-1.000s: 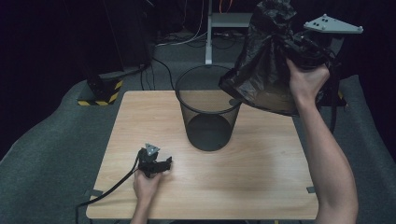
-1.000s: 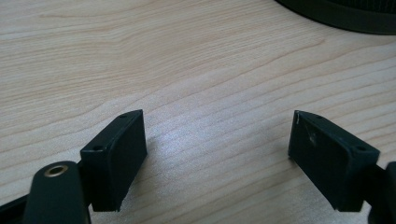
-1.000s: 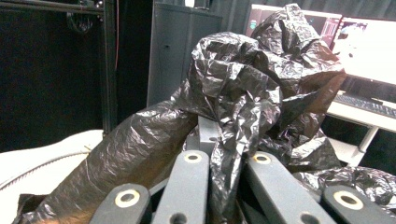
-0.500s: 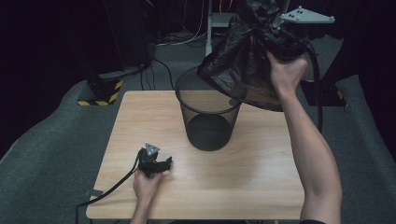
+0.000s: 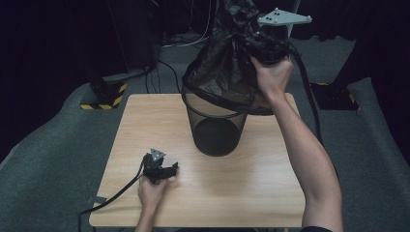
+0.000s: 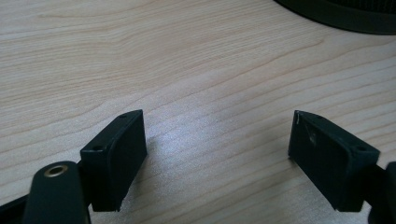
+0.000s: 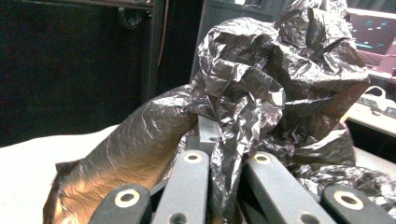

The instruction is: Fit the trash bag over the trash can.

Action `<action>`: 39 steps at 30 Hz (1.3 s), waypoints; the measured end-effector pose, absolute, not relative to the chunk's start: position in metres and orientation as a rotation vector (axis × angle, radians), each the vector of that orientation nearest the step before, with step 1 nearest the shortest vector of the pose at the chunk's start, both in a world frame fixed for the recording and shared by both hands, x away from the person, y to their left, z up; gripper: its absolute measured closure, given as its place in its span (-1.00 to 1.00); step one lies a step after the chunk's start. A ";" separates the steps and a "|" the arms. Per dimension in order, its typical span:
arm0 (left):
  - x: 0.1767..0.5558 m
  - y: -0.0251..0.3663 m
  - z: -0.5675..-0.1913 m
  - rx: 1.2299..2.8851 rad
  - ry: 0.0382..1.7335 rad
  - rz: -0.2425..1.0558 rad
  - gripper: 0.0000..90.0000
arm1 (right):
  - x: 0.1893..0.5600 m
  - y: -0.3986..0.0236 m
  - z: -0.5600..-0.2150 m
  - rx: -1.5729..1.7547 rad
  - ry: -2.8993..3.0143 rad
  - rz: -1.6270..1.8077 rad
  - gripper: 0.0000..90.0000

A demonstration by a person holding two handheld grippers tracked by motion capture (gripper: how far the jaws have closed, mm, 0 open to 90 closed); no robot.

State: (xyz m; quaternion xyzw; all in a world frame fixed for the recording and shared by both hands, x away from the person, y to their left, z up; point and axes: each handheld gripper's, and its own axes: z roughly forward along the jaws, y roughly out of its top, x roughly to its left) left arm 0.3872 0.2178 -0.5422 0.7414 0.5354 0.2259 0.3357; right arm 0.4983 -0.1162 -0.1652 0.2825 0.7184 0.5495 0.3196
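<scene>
No readable text, label or number appears, as far as visible.

High view looks down on the table [image 5: 145, 125] — gripper views sit close, level.

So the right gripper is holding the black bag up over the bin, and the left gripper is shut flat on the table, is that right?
Not quite: the left gripper is open, its jaws standing wide apart with bare table between them, as the left gripper view shows. The rest holds: the right gripper clamps the black bag above the bin.
</scene>
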 end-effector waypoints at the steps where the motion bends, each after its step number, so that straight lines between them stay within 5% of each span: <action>1: 0.387 0.218 -0.542 1.934 1.396 0.589 -0.58 | 0.498 -0.113 -0.166 0.733 1.896 1.447 0.99; 21: 0.387 0.218 -0.542 1.933 1.397 0.589 -0.58 | 0.483 -0.061 -0.176 0.592 2.053 1.432 0.99; 39: 0.387 0.218 -0.542 1.934 1.397 0.590 -0.58 | 0.498 -0.056 -0.207 0.620 2.191 1.324 0.99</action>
